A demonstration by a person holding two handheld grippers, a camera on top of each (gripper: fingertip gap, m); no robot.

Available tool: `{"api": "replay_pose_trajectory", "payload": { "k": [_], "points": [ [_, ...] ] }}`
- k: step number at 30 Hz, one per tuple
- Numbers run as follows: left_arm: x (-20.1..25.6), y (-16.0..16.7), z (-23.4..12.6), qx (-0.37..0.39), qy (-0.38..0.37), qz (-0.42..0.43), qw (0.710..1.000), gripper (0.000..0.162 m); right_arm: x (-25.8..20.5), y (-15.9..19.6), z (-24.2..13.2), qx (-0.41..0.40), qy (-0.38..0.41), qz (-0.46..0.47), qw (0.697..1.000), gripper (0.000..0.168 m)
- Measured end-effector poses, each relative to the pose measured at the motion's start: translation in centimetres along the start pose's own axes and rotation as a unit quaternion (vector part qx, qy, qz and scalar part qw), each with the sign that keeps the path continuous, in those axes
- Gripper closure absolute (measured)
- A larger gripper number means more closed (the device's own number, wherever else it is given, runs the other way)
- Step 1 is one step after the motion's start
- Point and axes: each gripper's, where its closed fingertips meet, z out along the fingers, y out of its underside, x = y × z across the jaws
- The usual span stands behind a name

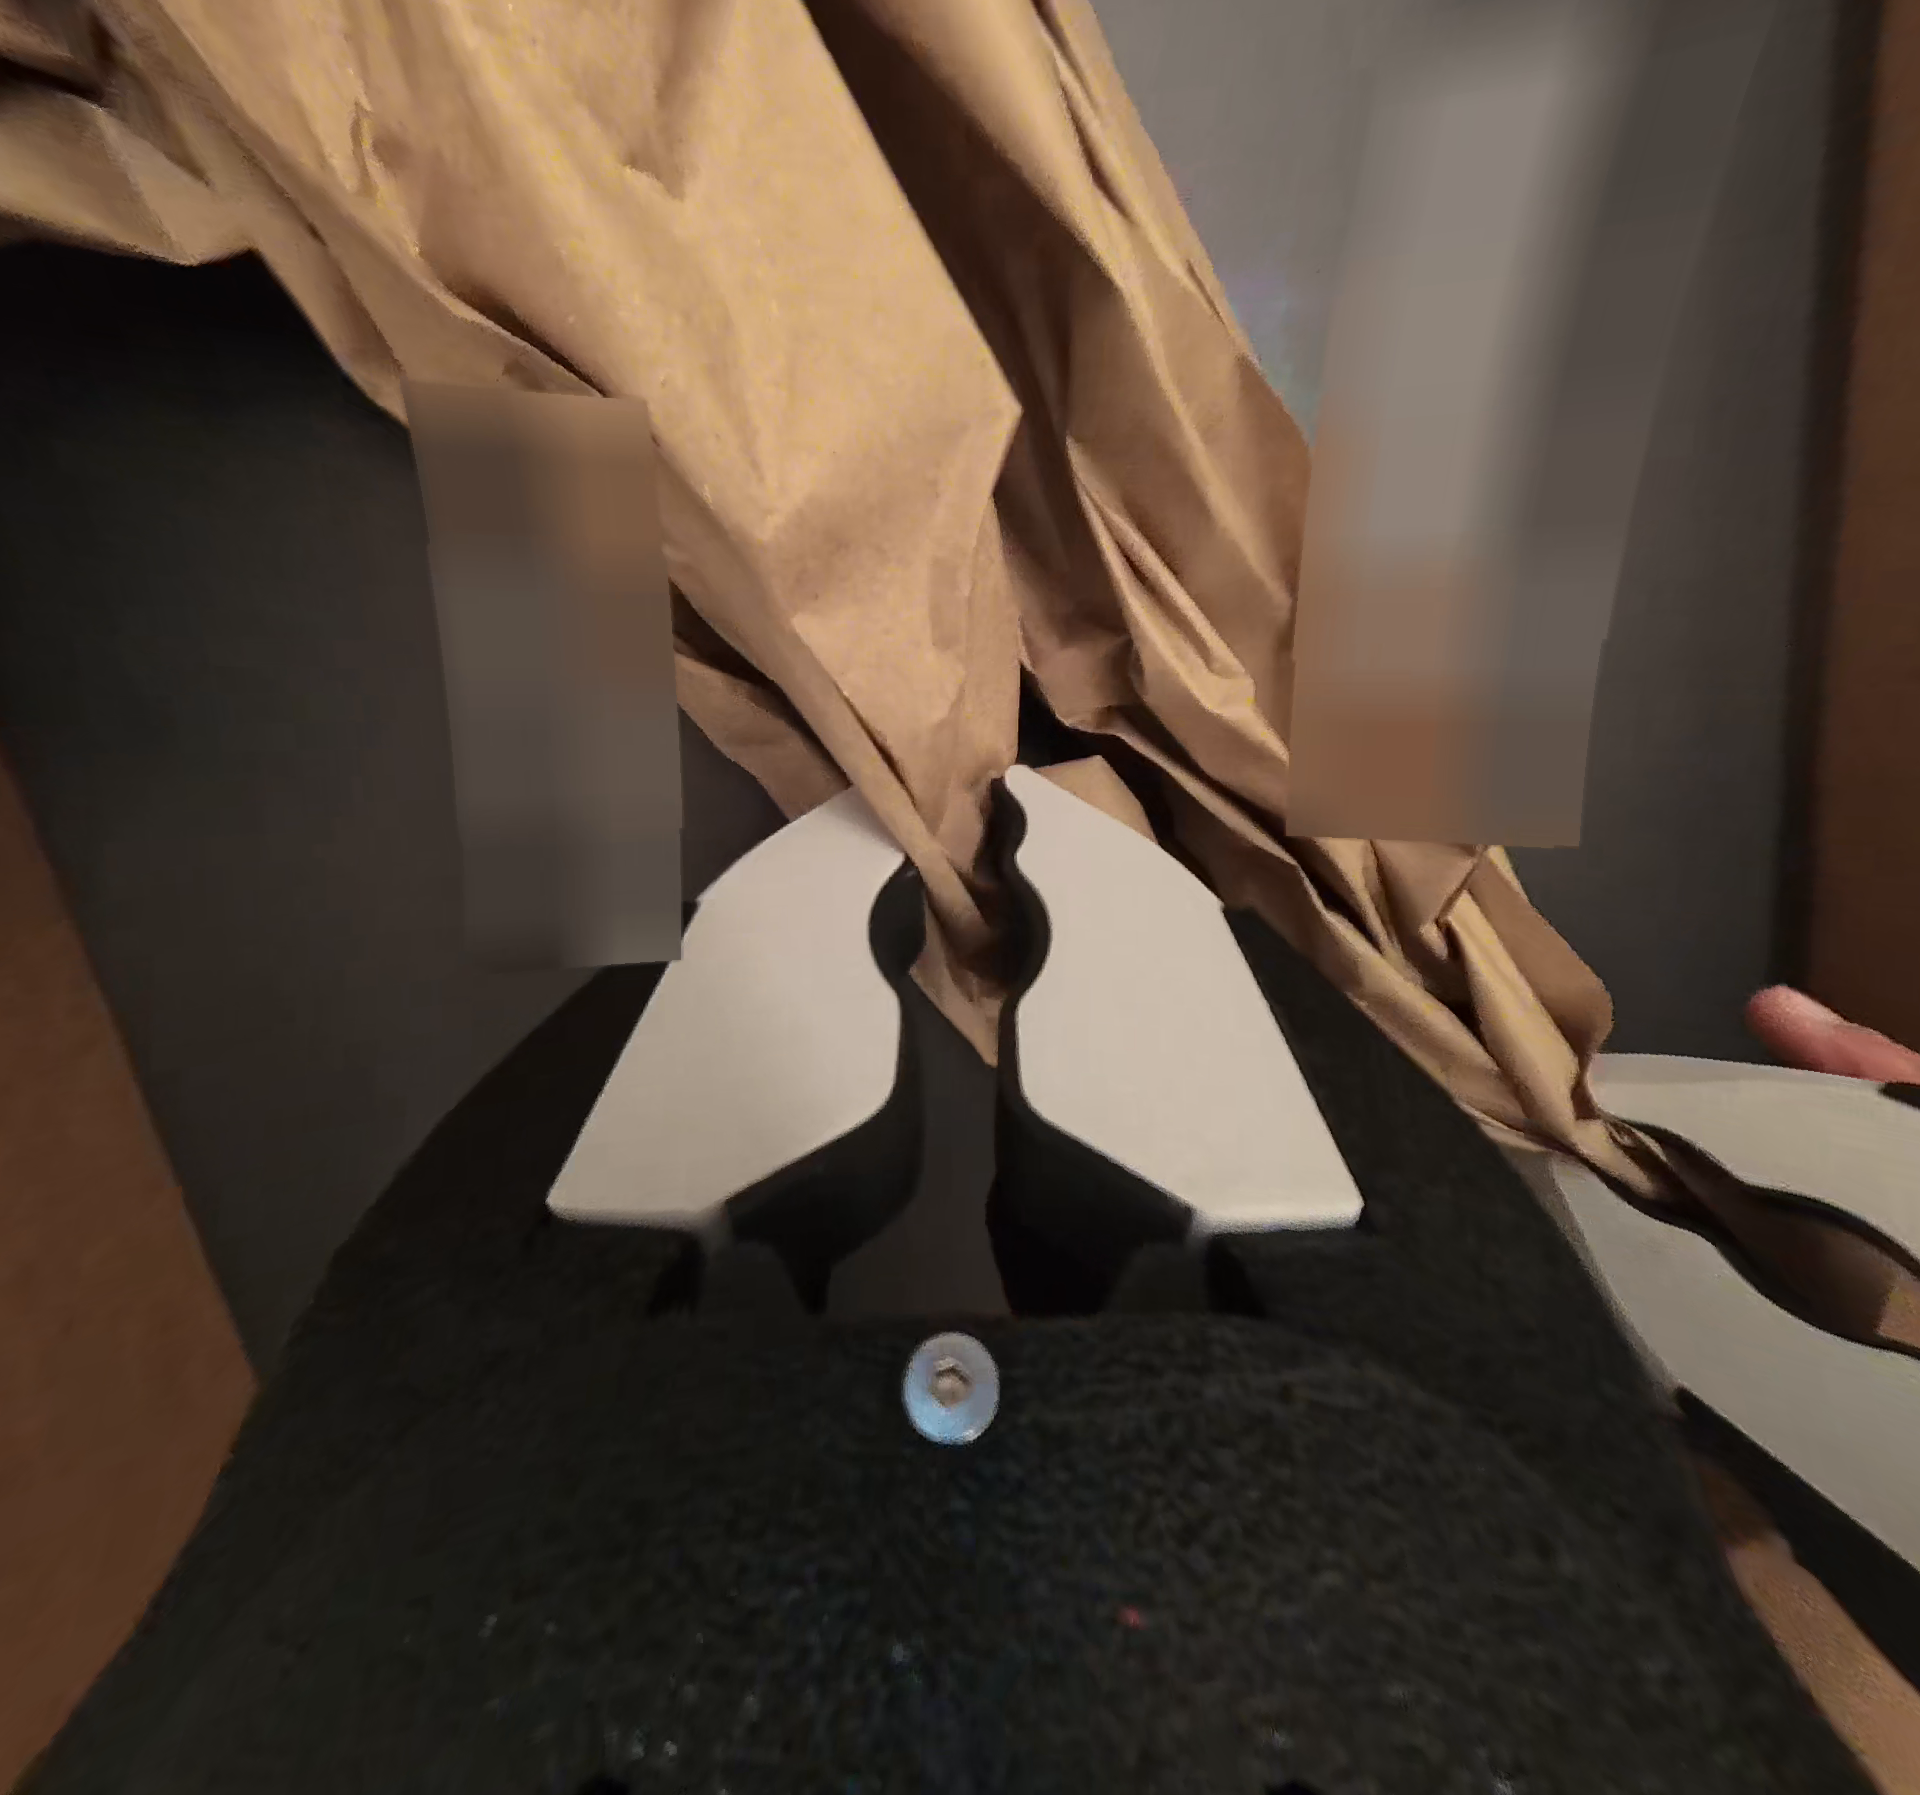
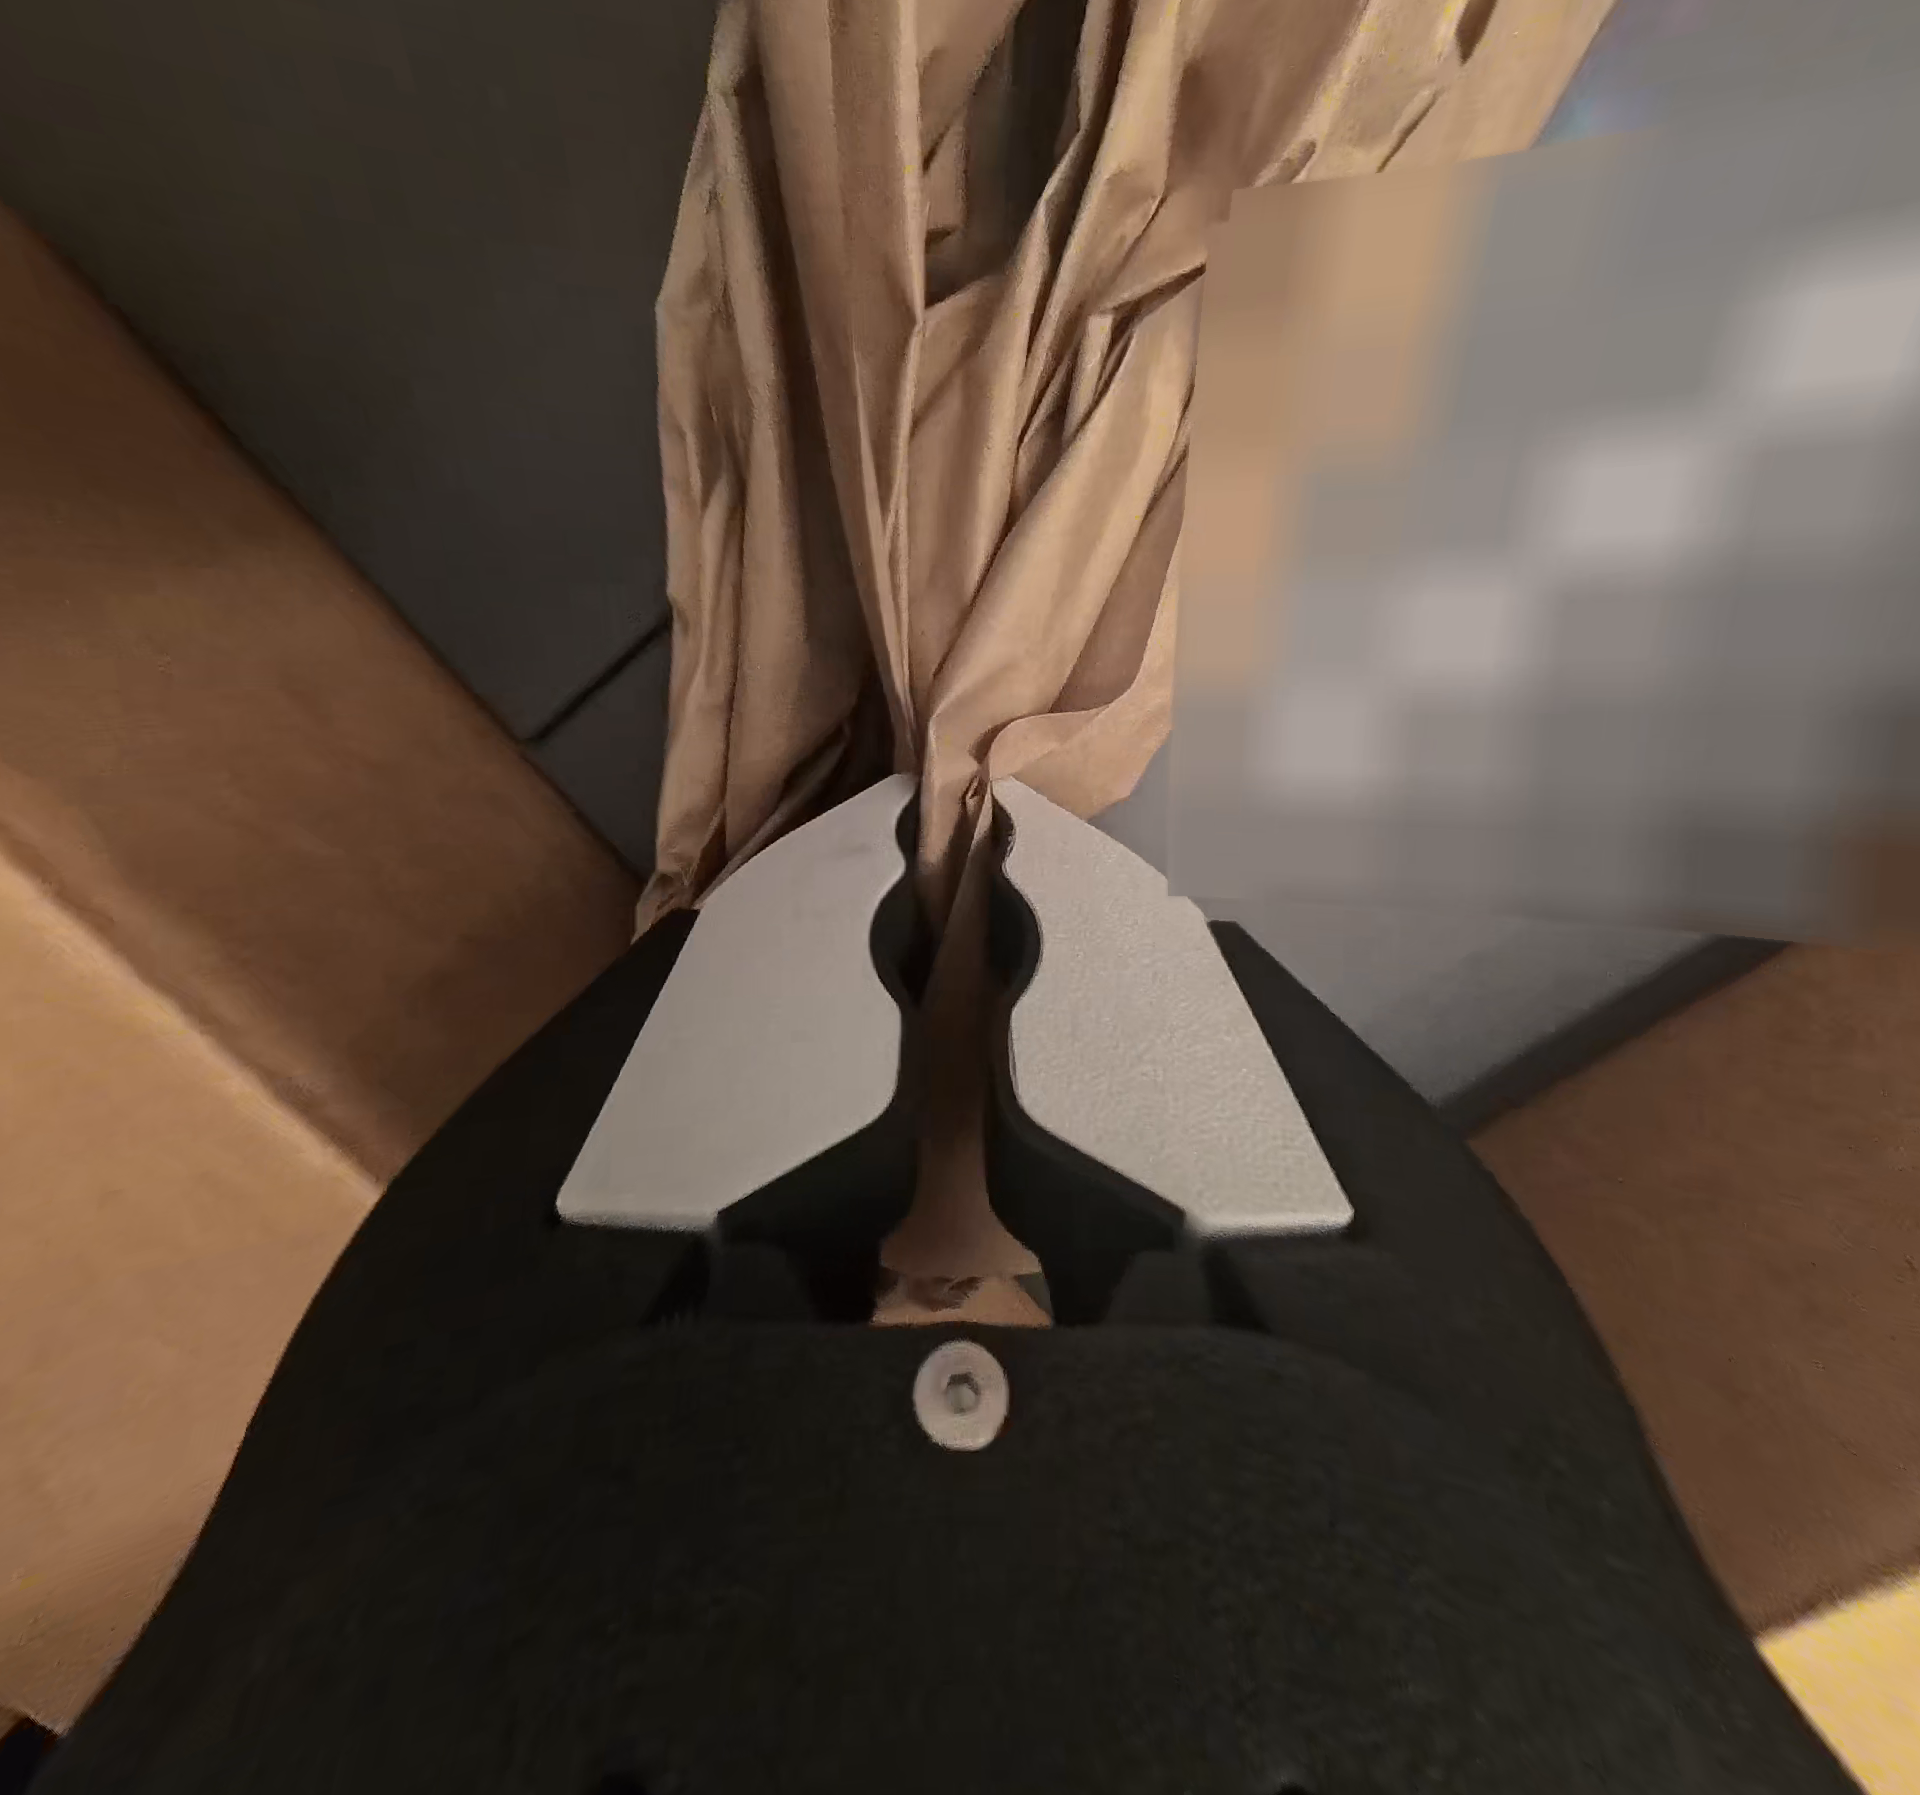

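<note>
A large sheet of crumpled brown packing paper (image 1: 727, 343) hangs in the air between both grippers. My left gripper (image 1: 961, 872) is shut on a bunched fold of it, the paper rising up and to the left. My right gripper (image 2: 956, 862) is shut on another bunched fold of the same paper (image 2: 935, 395), which rises straight ahead. In the left wrist view the right gripper (image 1: 1766, 1215) shows at the lower right edge, clamped on the paper, with a fingertip of a hand (image 1: 1818, 1023) above it.
A brown cardboard surface (image 2: 208, 810) lies to the left and lower right in the right wrist view. A dark grey panel (image 2: 364, 291) is behind the paper. Cardboard also shows at the lower left of the left wrist view (image 1: 94, 1226). Across from one pair of fingers to the other is roughly 15 centimetres.
</note>
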Motion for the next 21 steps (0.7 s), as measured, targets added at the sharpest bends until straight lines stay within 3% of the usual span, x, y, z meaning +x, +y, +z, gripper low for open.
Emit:
{"api": "replay_pose_trajectory", "payload": {
  "k": [6, 11, 16, 21],
  "points": [
    [-1.9, -4.7, -10.3, 0.086, 0.002, 0.017, 0.996, 0.155, -2.4, -6.3, -7.2, 0.088, 0.017, 0.013, 0.996, 0.164],
    [-8.3, -7.1, -21.8, 0.135, -0.038, 0.023, 0.99, 0.156, -8.9, -15.0, -13.3, 0.157, -0.019, -0.015, 0.987, 0.163],
    [-18.8, -5.7, -31.2, 0.157, -0.094, 0.017, 0.983, 0.156, -18.1, -24.2, -15.9, 0.2, -0.055, -0.06, 0.976, 0.163],
    [-30.0, -0.7, -35.4, 0.135, -0.128, -0.026, 0.982, 0.155, -27.3, -30.7, -14.2, 0.2, -0.088, -0.097, 0.971, 0.162]
  ]
}}
